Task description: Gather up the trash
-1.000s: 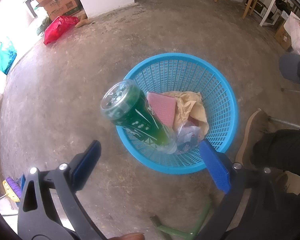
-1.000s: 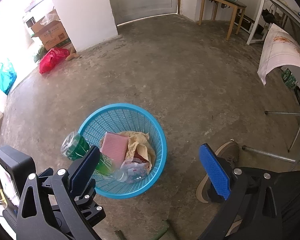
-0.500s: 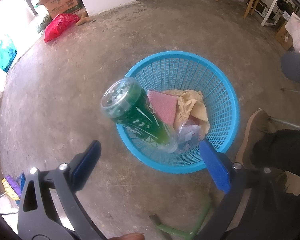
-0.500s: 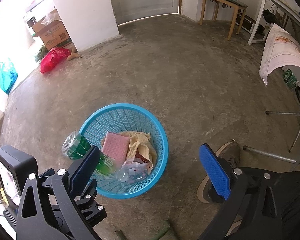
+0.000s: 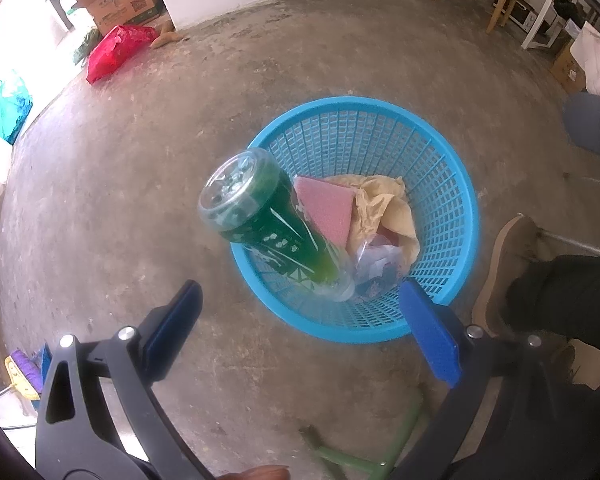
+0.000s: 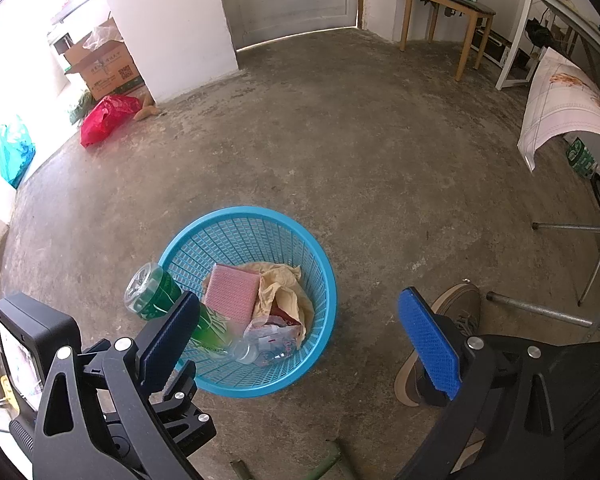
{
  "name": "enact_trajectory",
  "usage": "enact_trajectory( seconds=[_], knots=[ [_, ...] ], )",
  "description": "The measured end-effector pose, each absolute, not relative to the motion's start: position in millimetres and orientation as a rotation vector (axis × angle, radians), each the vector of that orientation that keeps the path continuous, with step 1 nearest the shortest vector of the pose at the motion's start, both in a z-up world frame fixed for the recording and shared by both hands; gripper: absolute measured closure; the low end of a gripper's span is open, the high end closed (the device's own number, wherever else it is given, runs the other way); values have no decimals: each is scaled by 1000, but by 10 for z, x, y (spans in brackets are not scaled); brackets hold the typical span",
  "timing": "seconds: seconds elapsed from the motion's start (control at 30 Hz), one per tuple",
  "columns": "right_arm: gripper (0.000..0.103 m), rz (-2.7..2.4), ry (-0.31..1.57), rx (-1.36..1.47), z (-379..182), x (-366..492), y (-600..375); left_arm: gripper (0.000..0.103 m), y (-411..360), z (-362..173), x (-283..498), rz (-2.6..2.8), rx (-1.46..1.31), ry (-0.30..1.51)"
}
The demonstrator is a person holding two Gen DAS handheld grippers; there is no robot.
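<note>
**Bottle Lodged in Basket, Both Grippers Held Empty Above**

A bare concrete floor [image 6: 340,152] is seen across most of both views, with a cardboard box [image 6: 104,66], a red bag [image 6: 104,118] and a teal bag [image 6: 14,152] left along the far left wall, well apart from the work.

The blue basket [image 5: 452,184] is set on the floor just ahead of the person's shoe [image 5: 500,264], presumably so that it can be reached from a seated or stooped position. A green bottle [image 5: 268,236] is leaned into it neck-down, its clear base raised above the left rim; it appears to rest there because it is too long to lie flat on what is already inside. Beside it a pink sponge [image 5: 326,208] is propped against crumpled brown paper [image 5: 384,208], and a clear plastic wrapper [image 5: 374,266] lies at the near side by the bottle's neck.

The left gripper [image 5: 300,330] is held over the near rim with its fingers spread wide and nothing between them. The right gripper [image 6: 298,334] is likewise spread wide and empty, poised above and to the right of the basket.

No loose trash is visible on the nearby floor, so the collecting is judged to be largely done.
</note>
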State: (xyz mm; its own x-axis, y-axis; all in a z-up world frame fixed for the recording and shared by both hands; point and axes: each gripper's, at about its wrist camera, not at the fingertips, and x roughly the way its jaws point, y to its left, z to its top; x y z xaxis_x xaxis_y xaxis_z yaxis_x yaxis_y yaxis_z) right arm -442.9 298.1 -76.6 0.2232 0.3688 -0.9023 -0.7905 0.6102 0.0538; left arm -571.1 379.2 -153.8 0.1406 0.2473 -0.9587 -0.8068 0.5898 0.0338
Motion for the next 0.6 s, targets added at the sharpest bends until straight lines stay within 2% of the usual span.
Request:
enact_trajectory(
  seconds=[0.6],
  knots=[
    [6,844,1069,-471,-765,-4441,2990,8,3764,-1574,-5663,846,-543,1226]
  ],
)
